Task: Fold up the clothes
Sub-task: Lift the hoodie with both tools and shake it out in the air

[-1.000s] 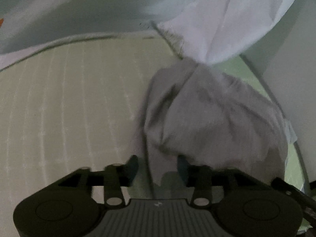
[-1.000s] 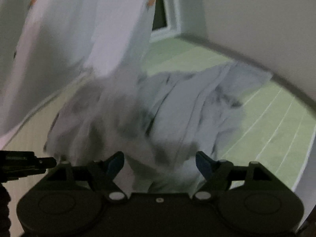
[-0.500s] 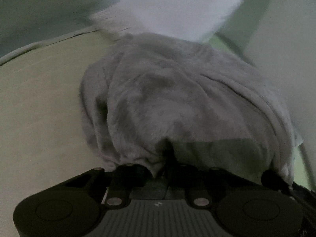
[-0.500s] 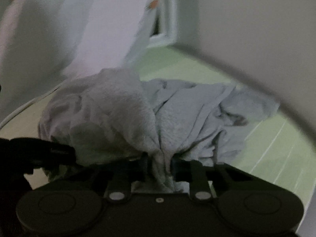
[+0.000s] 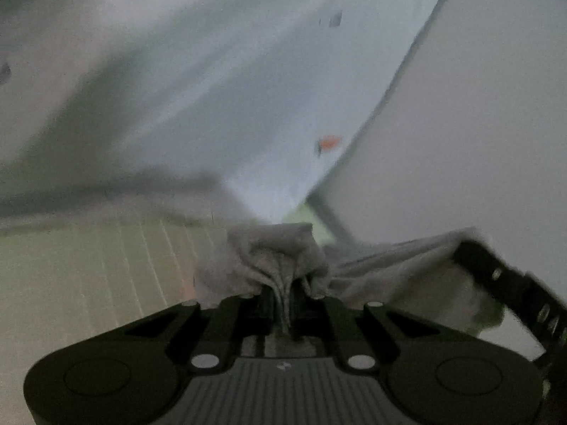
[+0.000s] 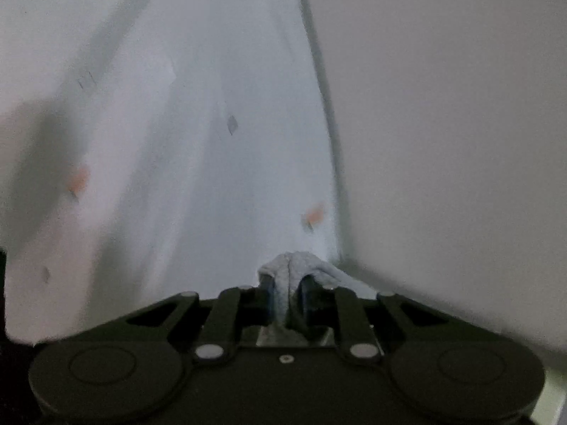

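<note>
A grey garment [image 5: 276, 251] is bunched between the jaws of my left gripper [image 5: 283, 301], which is shut on it and holds it above the pale green striped bed [image 5: 88, 265]. The cloth stretches right toward my right gripper, whose black side shows at the right edge of the left wrist view [image 5: 503, 283]. In the right wrist view my right gripper [image 6: 286, 297] is shut on a fold of the same grey garment [image 6: 294, 265]. The rest of the garment hangs below, hidden.
A white curtain [image 6: 198, 124] with small orange and dark marks hangs ahead in both views [image 5: 248, 88]. A plain pale wall [image 6: 443, 141] stands to the right, and shows in the left wrist view [image 5: 478, 124].
Both grippers closed on the garment and lifted it off the bed. The views now point up at the curtain and wall, with the cloth pulled taut between the grippers.
</note>
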Motion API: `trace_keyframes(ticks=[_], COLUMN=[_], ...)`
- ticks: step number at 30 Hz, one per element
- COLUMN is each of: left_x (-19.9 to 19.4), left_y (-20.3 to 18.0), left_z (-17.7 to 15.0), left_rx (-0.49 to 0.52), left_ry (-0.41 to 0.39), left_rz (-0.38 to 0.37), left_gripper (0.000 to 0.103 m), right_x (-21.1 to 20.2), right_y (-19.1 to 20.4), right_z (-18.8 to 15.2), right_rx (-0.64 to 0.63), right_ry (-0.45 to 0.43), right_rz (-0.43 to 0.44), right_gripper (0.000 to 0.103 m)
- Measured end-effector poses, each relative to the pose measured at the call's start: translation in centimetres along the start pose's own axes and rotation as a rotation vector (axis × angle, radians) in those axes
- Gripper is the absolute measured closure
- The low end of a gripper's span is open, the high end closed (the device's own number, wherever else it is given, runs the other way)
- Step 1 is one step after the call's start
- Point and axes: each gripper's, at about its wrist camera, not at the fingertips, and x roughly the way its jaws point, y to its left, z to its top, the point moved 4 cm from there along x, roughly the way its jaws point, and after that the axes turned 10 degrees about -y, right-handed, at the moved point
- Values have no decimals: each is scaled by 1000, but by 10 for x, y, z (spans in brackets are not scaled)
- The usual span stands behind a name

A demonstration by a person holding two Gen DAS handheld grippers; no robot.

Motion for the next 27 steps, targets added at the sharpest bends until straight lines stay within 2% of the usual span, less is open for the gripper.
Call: trace_keyframes(ticks=[4,8,12,15,20,22,25,27], left_x=[-86,-164,-245,-301,-397,-430,-493,-519], left_y=[-16,-21,-1,22,64,79,92,99], left_z=[42,78,103,120,146,156,156,145], left_rx=[1,-3,-2,-2,-11,-2,39,75], left_ry=[-180,-334,-480,-575,-721,-779,-861,-881], left_rz=[-26,-28,36,121,277,345,428,475], left_gripper=[96,96,96,96,96,96,96,96], right_x=[-19,-54,-80,-83,-79,-89,-108,-126], right_y=[15,52,103,153,224,251,288,305], right_z=[63,119,156,166,174,178,182,177], right_rx=[71,92,103,141,234,278,324,323], right_ry=[-159,-305,-384,-393,-332,-318,-330,-359], right_rz=[67,202,361,472,635,701,799,850], right_gripper=[88,88,88,88,88,88,88,88])
